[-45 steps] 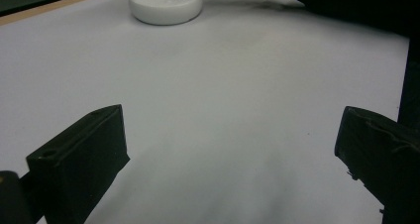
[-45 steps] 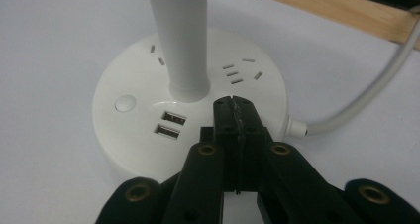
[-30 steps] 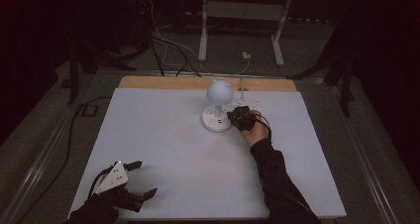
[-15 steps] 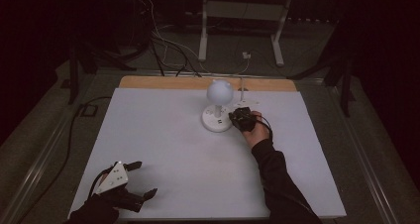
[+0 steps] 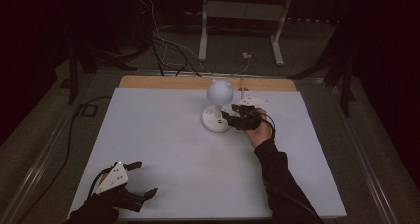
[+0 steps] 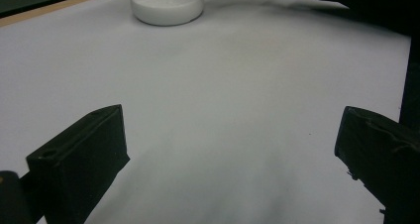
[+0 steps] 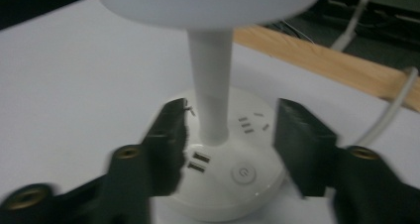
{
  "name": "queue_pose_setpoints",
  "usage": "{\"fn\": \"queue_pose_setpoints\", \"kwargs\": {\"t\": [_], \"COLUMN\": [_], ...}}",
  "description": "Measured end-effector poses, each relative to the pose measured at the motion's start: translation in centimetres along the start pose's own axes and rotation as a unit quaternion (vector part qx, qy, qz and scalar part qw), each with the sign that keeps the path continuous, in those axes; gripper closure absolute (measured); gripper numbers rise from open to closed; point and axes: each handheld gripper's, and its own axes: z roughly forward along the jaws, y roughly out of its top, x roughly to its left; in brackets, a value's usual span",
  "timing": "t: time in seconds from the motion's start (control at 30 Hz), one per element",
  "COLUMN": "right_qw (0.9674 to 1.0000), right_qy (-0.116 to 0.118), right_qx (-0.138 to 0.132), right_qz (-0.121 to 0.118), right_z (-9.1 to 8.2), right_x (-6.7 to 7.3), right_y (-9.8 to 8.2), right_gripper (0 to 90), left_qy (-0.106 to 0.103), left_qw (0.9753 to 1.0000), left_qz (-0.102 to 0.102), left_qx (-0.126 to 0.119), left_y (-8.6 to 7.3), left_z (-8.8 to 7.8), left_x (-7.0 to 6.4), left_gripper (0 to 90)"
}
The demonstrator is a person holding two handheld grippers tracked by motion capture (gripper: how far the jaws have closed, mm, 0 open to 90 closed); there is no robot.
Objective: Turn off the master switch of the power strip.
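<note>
A white desk lamp [image 5: 218,104] with a globe head stands on its round base [image 5: 216,122] at the table's far middle. My right gripper [image 5: 229,116] hovers just right of that base. Its jaws have just been opening and stand open. In the right gripper view the lamp's stem [image 7: 210,80] rises between the right gripper [image 7: 231,111] jaws, untouched by either pad. The base's power button [image 7: 241,173] and USB ports [image 7: 198,162] lie below. My left gripper [image 5: 144,178] rests open at the near left corner. The lamp base [image 6: 167,3] sits far ahead of the left gripper [image 6: 232,122].
The white table top [image 5: 163,140] has a wooden strip [image 5: 163,83] along its far edge. A white cable [image 7: 391,115] runs off the lamp toward that edge. Beyond the table stand a metal frame [image 5: 242,16] and loose floor cables [image 5: 158,40].
The right gripper's jaws, shut at the lamp base before, now stand apart, and the hand has lifted slightly. The left gripper has not moved.
</note>
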Motion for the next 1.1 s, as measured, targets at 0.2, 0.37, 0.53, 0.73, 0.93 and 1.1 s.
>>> {"fn": "queue_pose_setpoints", "kwargs": {"t": [0.2,0.37,0.53,0.73,0.93,1.1], "right_qw": [0.9987,0.9965,0.9953,0.9938,0.9929,0.9928], "right_qy": [0.05,0.082,0.096,0.111,0.118,0.119], "right_qx": [0.008,0.008,0.004,-0.003,-0.009,0.003], "right_qz": [0.002,0.011,0.003,0.001,-0.011,-0.016], "right_z": [-0.5,-1.3,-2.3,-3.7,-5.4,-6.4], "right_x": [0.2,0.4,0.8,1.3,1.7,2.0], "right_y": [-0.1,-0.3,-0.4,-1.1,-2.0,-3.5], "right_gripper": [11.4,2.9,2.4,1.7,1.7,1.7], "left_qy": [0.0,-0.001,0.0,-0.002,-0.002,-0.002], "left_qw": [1.0,1.0,1.0,1.0,1.0,1.0], "left_qz": [-0.001,0.001,-0.001,-0.001,0.0,0.0], "left_qx": [-0.002,-0.001,-0.002,-0.002,-0.002,-0.001], "left_y": [0.0,0.0,0.0,0.0,0.0,0.0], "left_z": [0.0,-0.1,0.0,-0.1,0.0,0.0], "left_x": [0.0,0.0,0.0,0.0,0.0,0.0], "left_gripper": [0.4,0.4,0.4,0.4,0.4,0.4]}}
